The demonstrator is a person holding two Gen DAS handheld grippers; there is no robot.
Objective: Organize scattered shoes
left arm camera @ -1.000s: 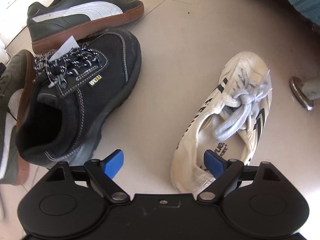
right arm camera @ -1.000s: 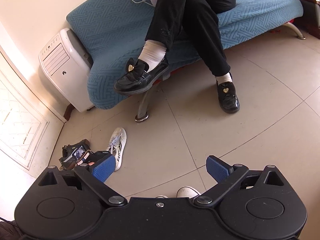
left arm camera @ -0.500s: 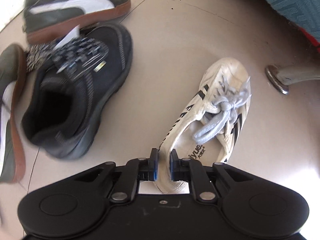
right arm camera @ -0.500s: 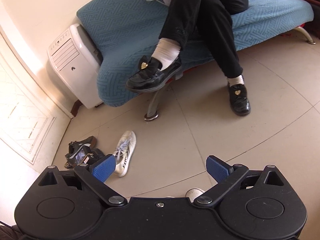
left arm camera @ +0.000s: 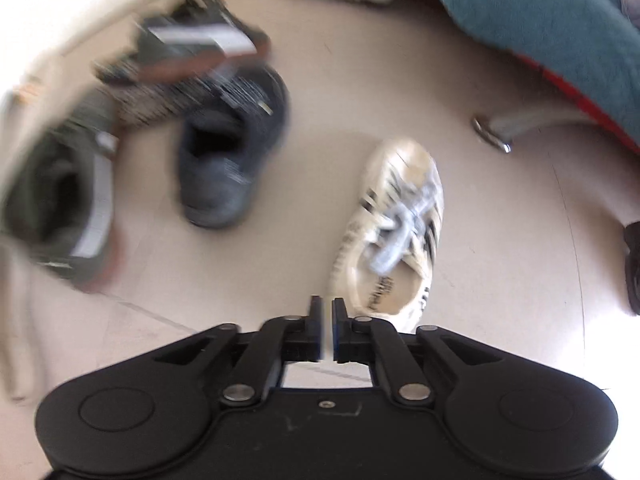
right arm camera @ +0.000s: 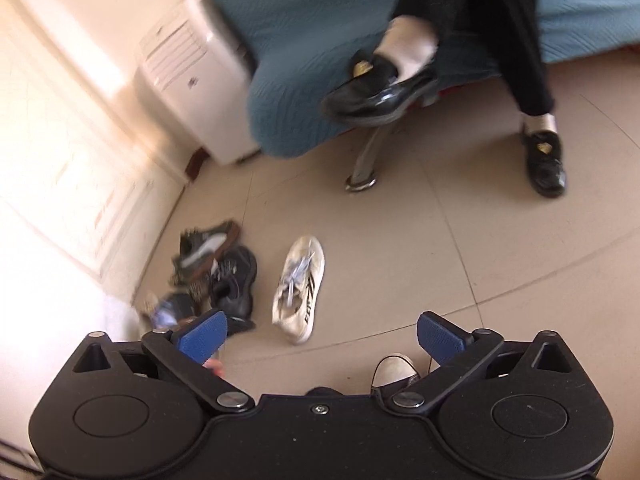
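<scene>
My left gripper (left arm camera: 327, 328) is shut on the heel edge of a white sneaker with black stripes (left arm camera: 396, 216), which points away from me across the floor. This white sneaker (right arm camera: 300, 288) also shows in the right wrist view. Left of it sits a black lace-up shoe (left arm camera: 236, 152) (right arm camera: 234, 280). Two dark green shoes with white stripes are blurred, one behind the black shoe (left arm camera: 200, 48) and one at far left (left arm camera: 60, 208). My right gripper (right arm camera: 320, 338) hangs open well above the floor with nothing between its fingers.
A teal sofa (right arm camera: 300, 40) on a chrome leg (right arm camera: 364, 160) stands behind the shoes. A person sits on it in black loafers (right arm camera: 380, 96). A white appliance (right arm camera: 188, 80) stands by the wall. A white shoe toe (right arm camera: 394, 368) shows under my right gripper.
My left gripper went from open to shut on the white sneaker's heel. It has since swung, so the other shoes slid across its view. The right gripper turned towards the shoes.
</scene>
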